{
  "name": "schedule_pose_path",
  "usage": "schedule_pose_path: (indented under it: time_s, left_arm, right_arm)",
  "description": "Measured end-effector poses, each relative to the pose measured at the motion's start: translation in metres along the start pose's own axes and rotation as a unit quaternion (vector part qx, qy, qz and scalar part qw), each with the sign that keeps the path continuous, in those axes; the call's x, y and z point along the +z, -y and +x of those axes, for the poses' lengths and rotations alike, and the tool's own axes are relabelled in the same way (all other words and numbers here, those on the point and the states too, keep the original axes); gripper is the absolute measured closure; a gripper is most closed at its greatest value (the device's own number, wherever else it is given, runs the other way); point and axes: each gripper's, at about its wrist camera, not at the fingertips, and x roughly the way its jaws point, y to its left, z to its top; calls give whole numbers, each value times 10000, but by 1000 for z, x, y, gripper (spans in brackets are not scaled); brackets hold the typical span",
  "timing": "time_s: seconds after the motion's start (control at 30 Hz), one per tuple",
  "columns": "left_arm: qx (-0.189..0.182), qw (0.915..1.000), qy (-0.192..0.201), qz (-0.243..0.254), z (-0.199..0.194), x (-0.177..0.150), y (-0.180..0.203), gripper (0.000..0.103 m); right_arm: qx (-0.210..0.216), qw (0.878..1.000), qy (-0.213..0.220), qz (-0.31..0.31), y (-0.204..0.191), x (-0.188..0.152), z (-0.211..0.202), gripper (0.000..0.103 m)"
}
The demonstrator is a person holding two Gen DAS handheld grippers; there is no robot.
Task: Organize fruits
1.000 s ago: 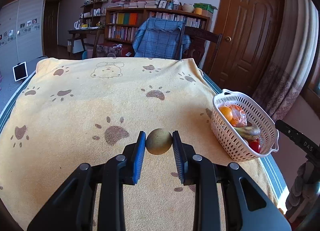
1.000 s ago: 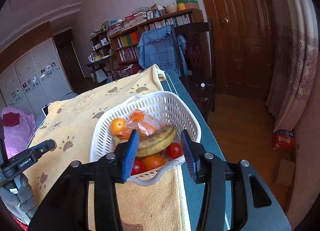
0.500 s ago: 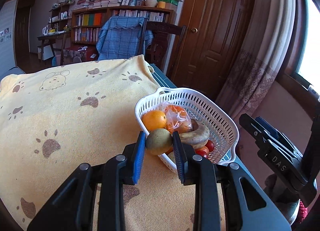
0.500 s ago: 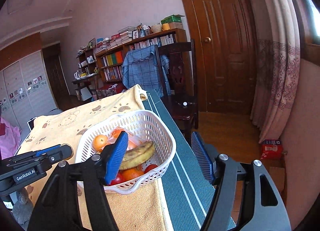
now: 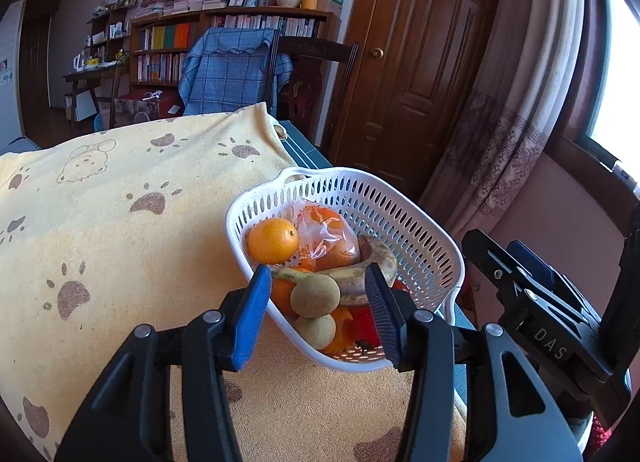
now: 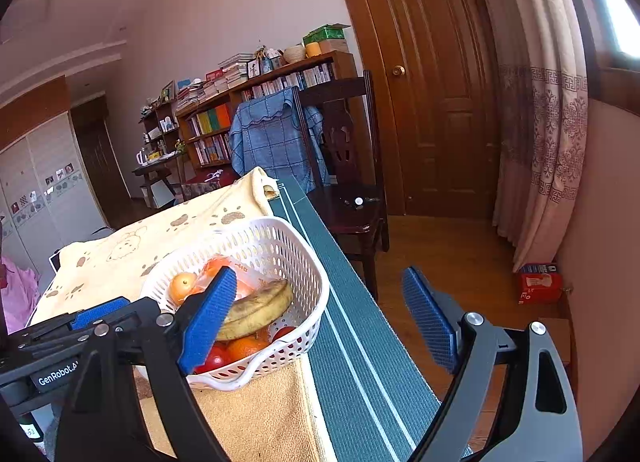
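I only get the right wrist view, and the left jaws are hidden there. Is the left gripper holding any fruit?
Observer: No. The left gripper has just been opening. A brown fruit sits between its jaws, and the pads are clear of it.
Operator: Is that fruit inside the basket?
Observer: Yes, within the basket rim. It seems to rest on a second brown fruit.

Your basket (image 5: 420, 230) sits on the blanket (image 5: 120, 242) at the table's right edge, with the banana (image 5: 372, 262) behind two kiwis (image 5: 315, 296) inside it.
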Motion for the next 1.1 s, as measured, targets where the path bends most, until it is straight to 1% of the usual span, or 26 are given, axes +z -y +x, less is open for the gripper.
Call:
schedule_pose_path:
  time_s: [0.1,0.2,0.3,0.33,0.37,0.4,0.47,0.6,0.67,0.7,0.83,1.1]
  left_arm:
    - [98,9999,43,-37,-4,-1,-5,43]
    - [255,9996,111,-38,-10,-2,-12,34]
    - [418,9990,127,-119,-16,-4,-21,33]
    - [495,9986,134,-136,-18,-5,-24,32]
    - [590,9980,148,-156,-20,-5,-26,29]
    - [724,9971,168,-170,-23,-6,-28,23]
    - [1041,9942,241,-128,-27,-8,-29,16]
    - [1203,9924,268,-25,-33,-14,-28,16]
    - [1263,9913,349,108,-39,-18,-24,15]
    - [1313,9904,386,189,-42,-20,-23,13]
    - [1431,9877,479,407,-52,-25,-21,12]
    - [1555,9854,587,367,-63,-26,-23,10]
  right_arm:
    - [16,10000,-7,14,1,-1,0,11]
    - [16,10000,-14,21,1,-1,1,11]
    - [69,10000,-61,28,1,-2,1,10]
    - [84,9999,-63,19,0,-2,1,10]
    - [111,9999,-64,-2,-1,-3,0,10]
    - [151,9999,-72,-32,-2,-3,-1,10]
    - [246,9996,-99,-95,-6,-3,-2,9]
    - [450,9985,-225,-234,-12,-3,-6,6]
    - [517,9977,-329,-299,-14,-5,-8,5]
    - [536,9973,-387,-334,-16,-6,-10,5]
    - [647,9951,-614,-428,-20,-15,-16,5]
    - [637,9926,-763,-693,-29,-24,-28,5]
